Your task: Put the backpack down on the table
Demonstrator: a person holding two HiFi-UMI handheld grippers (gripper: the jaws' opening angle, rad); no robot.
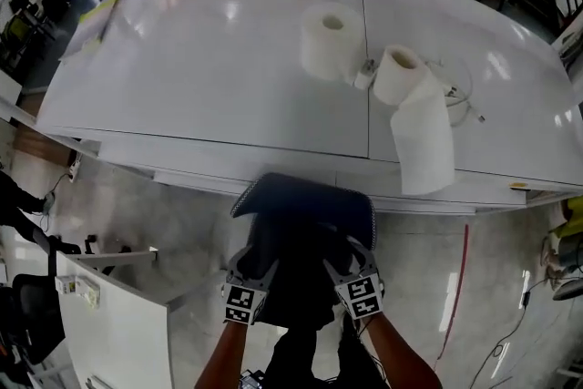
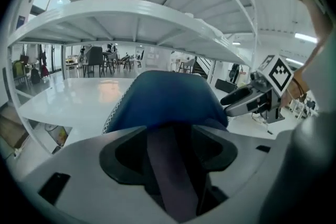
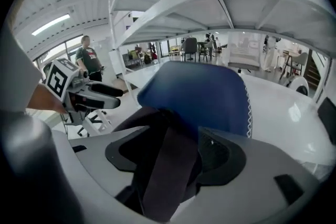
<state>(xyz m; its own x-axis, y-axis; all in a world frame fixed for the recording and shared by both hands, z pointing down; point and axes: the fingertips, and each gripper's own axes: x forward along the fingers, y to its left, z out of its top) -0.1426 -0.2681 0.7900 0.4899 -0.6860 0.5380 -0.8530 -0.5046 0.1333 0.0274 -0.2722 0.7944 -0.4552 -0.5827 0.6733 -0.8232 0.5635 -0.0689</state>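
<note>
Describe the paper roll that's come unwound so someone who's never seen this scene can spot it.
Start at the big white table: two white paper rolls stand either side of its centre seam. The one meant is the right-hand roll, on the right of that seam. Unlike its neatly wound neighbour, it trails a long loose sheet toward the table's near edge.

The table [image 1: 209, 59] is glossy white; paper rolls [image 1: 330, 41] on it look matt; the backpack [image 1: 305, 214] beside it is blue cloth.
</note>
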